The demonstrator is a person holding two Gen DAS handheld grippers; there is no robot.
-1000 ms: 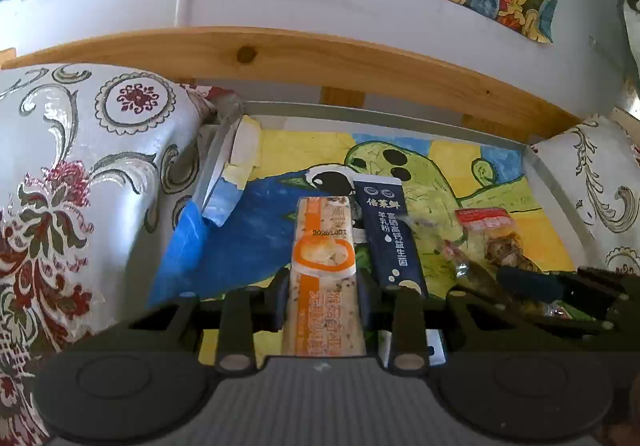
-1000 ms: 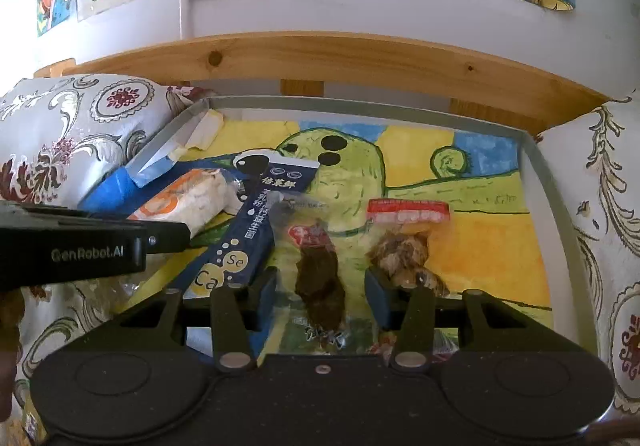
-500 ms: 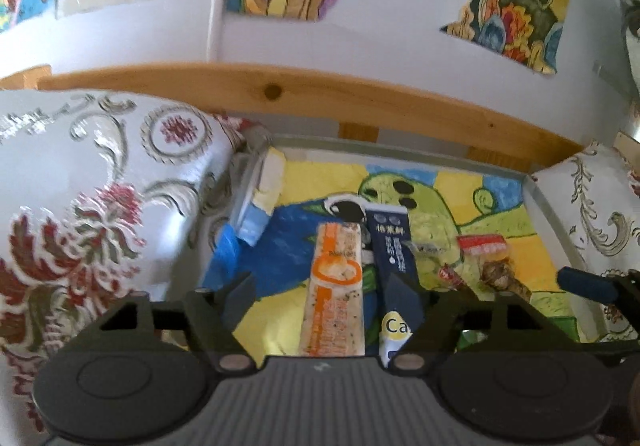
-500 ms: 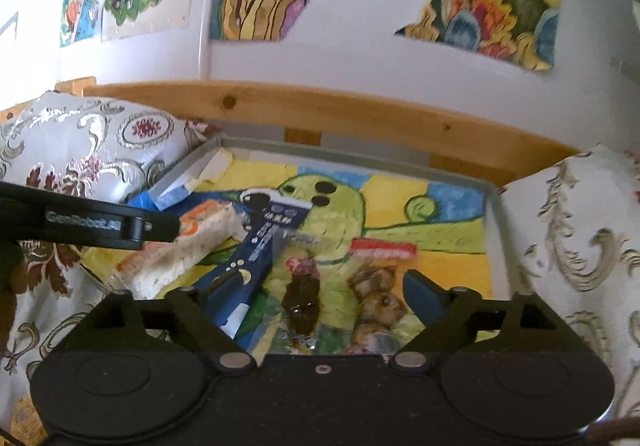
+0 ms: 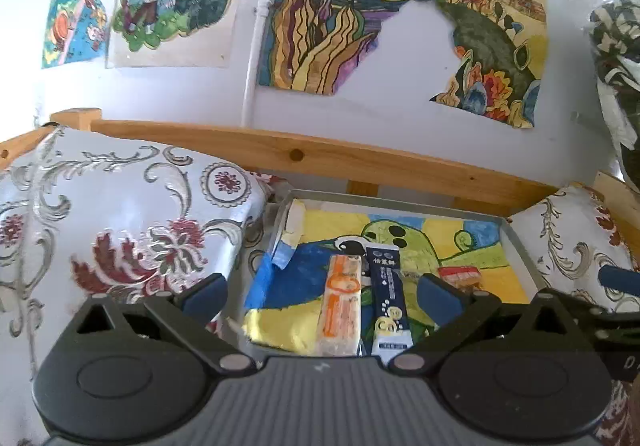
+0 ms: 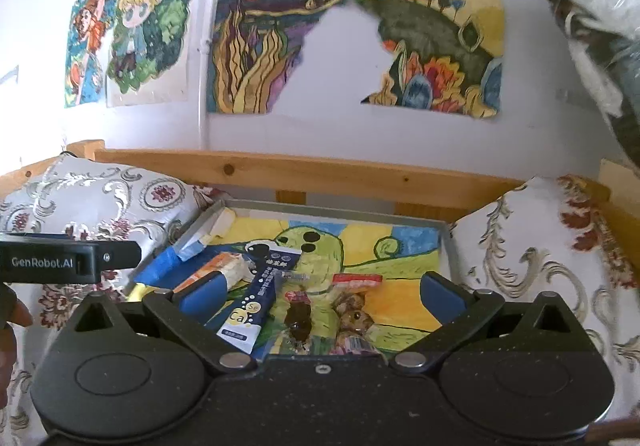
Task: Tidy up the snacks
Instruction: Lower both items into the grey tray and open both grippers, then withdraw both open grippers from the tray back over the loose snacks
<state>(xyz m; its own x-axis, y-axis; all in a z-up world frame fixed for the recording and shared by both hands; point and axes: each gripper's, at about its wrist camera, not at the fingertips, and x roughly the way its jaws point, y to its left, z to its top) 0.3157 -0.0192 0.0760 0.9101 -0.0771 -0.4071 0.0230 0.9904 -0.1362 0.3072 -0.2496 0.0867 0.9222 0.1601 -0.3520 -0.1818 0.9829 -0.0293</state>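
Note:
Several snacks lie side by side in a metal tray (image 5: 520,250) (image 6: 450,250) lined with a painted sheet. An orange-and-white snack bar (image 5: 340,306) (image 6: 218,270) is leftmost, then a dark blue sachet (image 5: 388,298) (image 6: 260,296). Right of these lie a clear pack with a dark brown snack (image 6: 298,316) and a red-topped pack of brown pieces (image 6: 354,306) (image 5: 458,272). My left gripper (image 5: 320,292) is open, held back above the tray's near edge, holding nothing. My right gripper (image 6: 320,294) is open too, above the two right-hand packs.
Patterned cushions (image 5: 120,222) (image 6: 540,258) flank the tray on both sides. A wooden rail (image 5: 320,158) runs behind it, under a white wall with painted posters (image 6: 280,26). The left gripper's body (image 6: 60,260) shows at the left of the right wrist view.
Both grippers opened, letting go of the orange bar and the dark snack pack, then pulled back and up from the tray. The snacks stay lying in the tray.

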